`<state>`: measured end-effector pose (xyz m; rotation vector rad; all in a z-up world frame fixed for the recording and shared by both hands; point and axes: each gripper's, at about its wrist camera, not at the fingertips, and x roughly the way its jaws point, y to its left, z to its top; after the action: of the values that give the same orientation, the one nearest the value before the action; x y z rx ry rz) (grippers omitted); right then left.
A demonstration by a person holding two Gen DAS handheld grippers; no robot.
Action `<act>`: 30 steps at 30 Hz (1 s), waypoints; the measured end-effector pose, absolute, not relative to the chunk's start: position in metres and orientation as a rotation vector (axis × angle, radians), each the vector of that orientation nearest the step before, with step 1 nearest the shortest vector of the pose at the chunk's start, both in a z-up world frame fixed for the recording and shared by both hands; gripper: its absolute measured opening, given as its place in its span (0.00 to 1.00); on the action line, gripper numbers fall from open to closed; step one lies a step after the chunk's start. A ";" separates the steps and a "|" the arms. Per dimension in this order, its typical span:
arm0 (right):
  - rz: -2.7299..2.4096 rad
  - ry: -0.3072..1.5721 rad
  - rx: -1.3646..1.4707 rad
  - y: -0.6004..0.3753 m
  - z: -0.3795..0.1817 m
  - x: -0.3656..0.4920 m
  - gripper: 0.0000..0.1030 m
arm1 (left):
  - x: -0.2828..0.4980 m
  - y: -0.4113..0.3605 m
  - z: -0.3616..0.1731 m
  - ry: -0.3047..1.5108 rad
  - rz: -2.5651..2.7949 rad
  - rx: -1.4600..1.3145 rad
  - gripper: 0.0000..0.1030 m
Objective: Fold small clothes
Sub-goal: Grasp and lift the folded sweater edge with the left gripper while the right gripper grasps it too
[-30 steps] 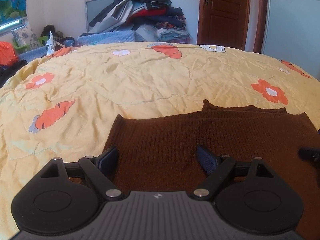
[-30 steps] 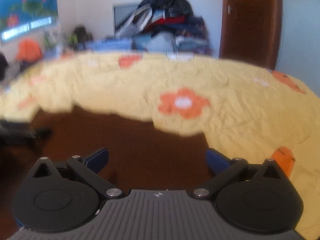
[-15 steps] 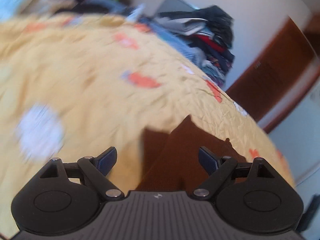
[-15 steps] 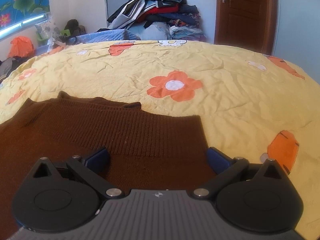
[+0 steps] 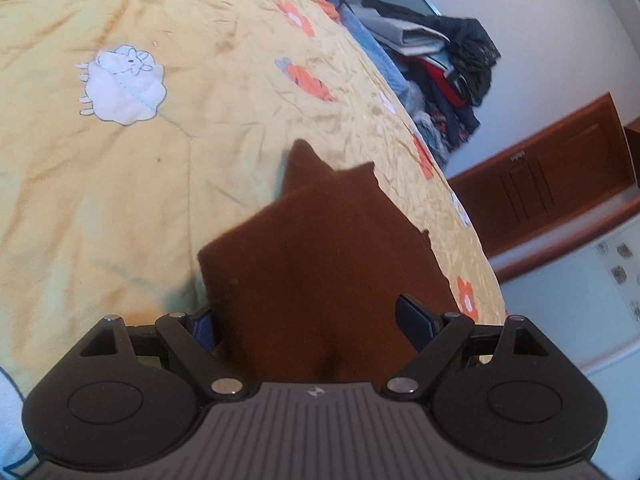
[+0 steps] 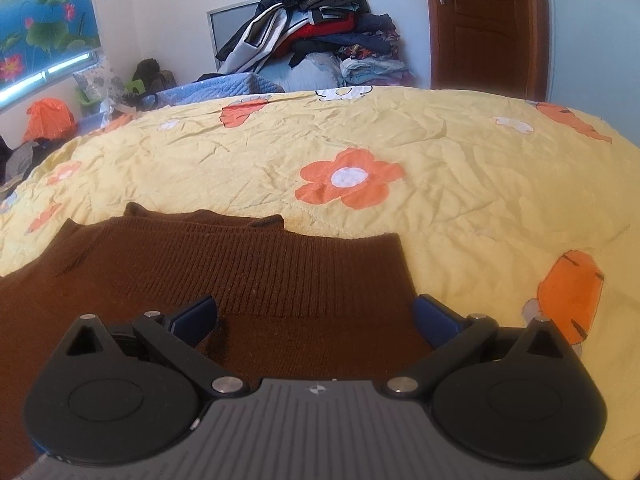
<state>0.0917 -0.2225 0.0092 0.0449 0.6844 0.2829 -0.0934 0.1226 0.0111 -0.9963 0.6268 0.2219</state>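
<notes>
A brown knit sweater (image 6: 248, 280) lies on the yellow flowered quilt (image 6: 460, 184) of the bed. The right tongs (image 6: 314, 316) are spread wide over the sweater's ribbed hem, gripping nothing. The left tongs (image 5: 308, 320), tilted sideways, also gape, with the sweater's raised edge (image 5: 312, 248) between the fingers.

L wrist cam rolled, R level, both close over sweater (image 5: 320, 264) (image 6: 248, 280)

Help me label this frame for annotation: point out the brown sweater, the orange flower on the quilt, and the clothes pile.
brown sweater (image 6: 280, 276), right wrist view, on its ribbed band.
orange flower (image 6: 349, 178), right wrist view, on its white centre.
clothes pile (image 6: 316, 28), right wrist view, on the red garment.
</notes>
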 end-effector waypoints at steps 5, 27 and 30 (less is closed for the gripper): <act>0.294 0.681 0.074 -0.226 0.009 0.092 1.00 | -0.077 0.130 0.005 0.712 0.323 -1.018 0.16; 0.569 0.869 0.833 -0.335 0.012 0.104 1.00 | -0.032 -0.142 0.043 0.599 -0.390 0.110 0.13; 0.617 0.915 0.758 -0.322 0.018 0.102 1.00 | -0.037 -0.145 0.045 0.565 -0.386 0.132 0.13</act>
<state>0.1016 -0.3217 0.0177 0.7583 0.9154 0.6170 -0.0374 -0.1453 0.0454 0.1324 0.5653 -0.3861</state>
